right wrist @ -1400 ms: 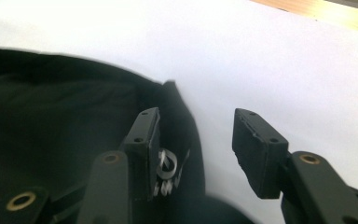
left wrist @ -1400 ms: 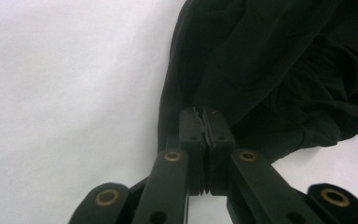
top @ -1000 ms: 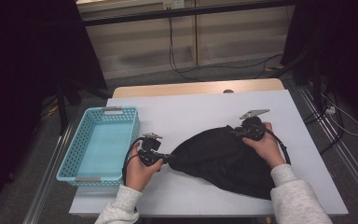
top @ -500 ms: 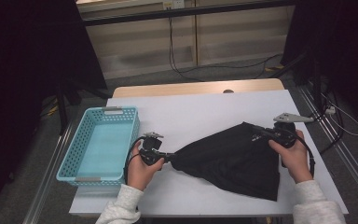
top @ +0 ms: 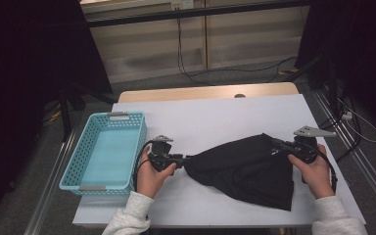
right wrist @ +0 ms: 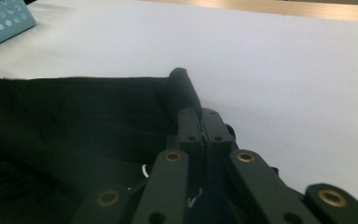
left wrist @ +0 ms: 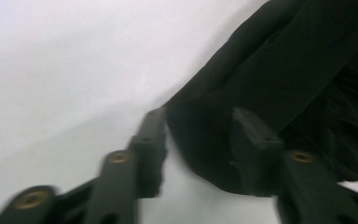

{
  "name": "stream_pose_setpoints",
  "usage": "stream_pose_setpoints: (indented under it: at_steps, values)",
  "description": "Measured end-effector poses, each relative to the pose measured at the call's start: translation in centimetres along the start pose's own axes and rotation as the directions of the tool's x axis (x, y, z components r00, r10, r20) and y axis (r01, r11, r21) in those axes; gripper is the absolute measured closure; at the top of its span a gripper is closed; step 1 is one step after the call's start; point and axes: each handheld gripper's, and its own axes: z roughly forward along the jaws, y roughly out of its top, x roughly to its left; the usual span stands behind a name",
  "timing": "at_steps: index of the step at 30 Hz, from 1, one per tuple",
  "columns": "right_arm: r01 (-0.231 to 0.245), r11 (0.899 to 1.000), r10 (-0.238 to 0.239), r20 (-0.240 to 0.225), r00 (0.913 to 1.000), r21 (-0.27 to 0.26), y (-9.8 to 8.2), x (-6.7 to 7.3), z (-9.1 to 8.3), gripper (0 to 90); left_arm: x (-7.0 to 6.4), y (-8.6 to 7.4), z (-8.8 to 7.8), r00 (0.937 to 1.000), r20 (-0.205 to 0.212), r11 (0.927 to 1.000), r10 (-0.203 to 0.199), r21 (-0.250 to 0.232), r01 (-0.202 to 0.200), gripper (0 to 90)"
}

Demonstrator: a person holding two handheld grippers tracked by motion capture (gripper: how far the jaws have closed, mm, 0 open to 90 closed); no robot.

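Just right of the blue basket (top: 105,149), left gripper (top: 186,159) with jaws just opened, pads clear of the black cloth (top: 247,169) tip lying between them. Right of the basket, cloth spread flat on the white table (top: 215,117). At the cloth's far right corner, right gripper (top: 275,144) clamped tight on a rolled fold.

Light-blue perforated basket (top: 108,149) on the white table (top: 215,117), left side; black cables (top: 196,73) on the floor beyond.
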Motion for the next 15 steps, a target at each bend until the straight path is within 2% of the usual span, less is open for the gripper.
stream_pose_setpoints:
  at_steps: [3,5,9,12,15]
  values:
    - [-0.006,1.0,0.006,0.008,1.0,0.007,-0.3,-0.2,0.0,88.5,0.1,0.0,-0.1,0.9999,-0.006,0.9997,-0.016,-0.02,0.016,38.8]
    - [0.0,1.0,0.0,0.009,1.0,0.011,-0.3,-0.2,0.1,88.5,0.1,-0.1,0.0,0.9998,-0.017,0.9998,-0.014,-0.014,0.014,38.2]
    - [0.003,1.0,-0.004,0.014,0.9999,0.02,-0.6,-0.1,0.2,88.3,0.0,-0.6,1.2,0.9994,0.001,0.9994,-0.033,0.001,0.033,35.2]
    - [0.006,1.0,-0.006,0.014,0.9999,0.021,-0.6,0.0,0.2,88.3,-0.3,-0.6,1.5,0.9997,0.003,0.9997,-0.026,0.006,0.026,34.5]
    - [0.01,1.0,-0.01,0.015,0.9998,0.017,-0.6,0.1,0.1,88.2,-1.1,-0.4,1.8,0.9998,0.013,0.9999,-0.016,0.002,0.016,38.7]
